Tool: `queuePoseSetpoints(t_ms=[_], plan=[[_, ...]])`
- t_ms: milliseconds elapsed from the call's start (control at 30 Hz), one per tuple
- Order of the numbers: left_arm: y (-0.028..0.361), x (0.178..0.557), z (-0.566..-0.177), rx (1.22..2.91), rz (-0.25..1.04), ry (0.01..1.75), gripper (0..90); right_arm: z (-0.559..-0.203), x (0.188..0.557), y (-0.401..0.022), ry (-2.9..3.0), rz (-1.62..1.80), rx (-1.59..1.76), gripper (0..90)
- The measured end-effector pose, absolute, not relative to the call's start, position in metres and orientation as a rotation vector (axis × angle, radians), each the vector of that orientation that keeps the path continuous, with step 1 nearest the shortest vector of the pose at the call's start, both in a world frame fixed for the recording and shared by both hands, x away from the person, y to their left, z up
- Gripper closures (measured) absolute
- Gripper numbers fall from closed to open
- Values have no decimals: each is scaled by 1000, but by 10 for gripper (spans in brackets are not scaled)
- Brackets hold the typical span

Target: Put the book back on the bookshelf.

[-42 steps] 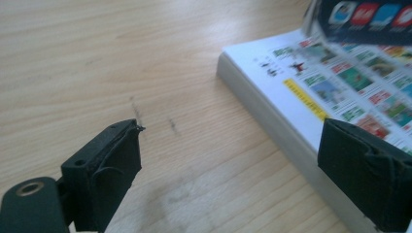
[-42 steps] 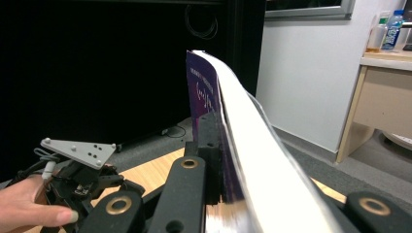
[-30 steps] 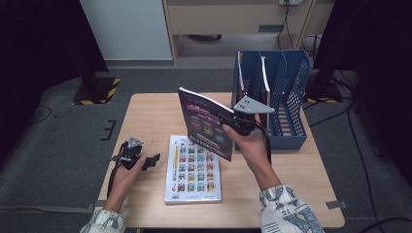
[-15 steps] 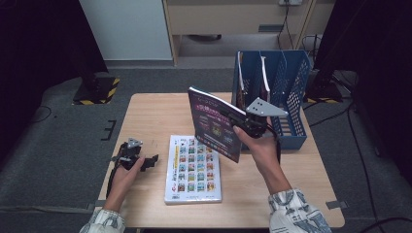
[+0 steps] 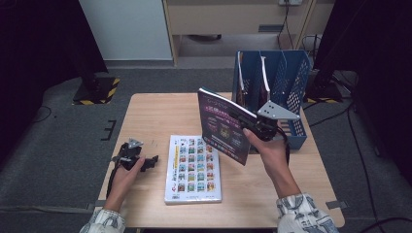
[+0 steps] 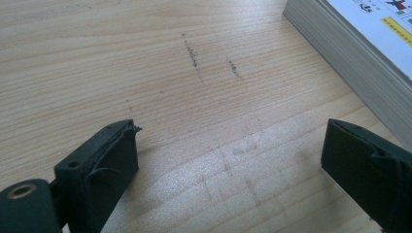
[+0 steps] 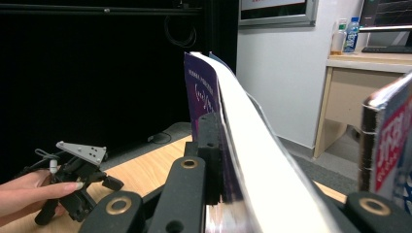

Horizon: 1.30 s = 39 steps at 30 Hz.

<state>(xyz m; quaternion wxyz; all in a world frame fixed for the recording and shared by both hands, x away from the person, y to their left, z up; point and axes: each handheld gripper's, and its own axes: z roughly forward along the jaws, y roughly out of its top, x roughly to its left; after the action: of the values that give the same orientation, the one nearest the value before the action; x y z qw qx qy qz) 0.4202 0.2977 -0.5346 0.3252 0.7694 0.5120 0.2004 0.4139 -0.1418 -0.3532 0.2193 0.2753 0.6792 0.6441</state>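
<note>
In the high view, the right hand-held gripper [image 5: 252, 127], clamped on a purple book [image 5: 224, 127], has carried it from above the table's middle toward the blue file rack [image 5: 297, 87] at centre right. The book stands upright in the air, just beside the rack, likely about to be slotted in. The left hand-held gripper [image 5: 145, 160] rests lower left on the table [image 5: 160, 116], jaws apart, beside a flat sticker book [image 5: 192, 167].

Purple book [image 7: 228, 136] clamped in tool [image 7: 228, 194]
</note>
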Motion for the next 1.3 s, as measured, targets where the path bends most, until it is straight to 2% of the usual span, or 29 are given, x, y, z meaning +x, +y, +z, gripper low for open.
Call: queuePoseSetpoints(t_ms=[1300], plan=[[294, 419, -537, 2046, 551, 1319, 20, -360, 396, -188, 1872, 1747, 825, 839]])
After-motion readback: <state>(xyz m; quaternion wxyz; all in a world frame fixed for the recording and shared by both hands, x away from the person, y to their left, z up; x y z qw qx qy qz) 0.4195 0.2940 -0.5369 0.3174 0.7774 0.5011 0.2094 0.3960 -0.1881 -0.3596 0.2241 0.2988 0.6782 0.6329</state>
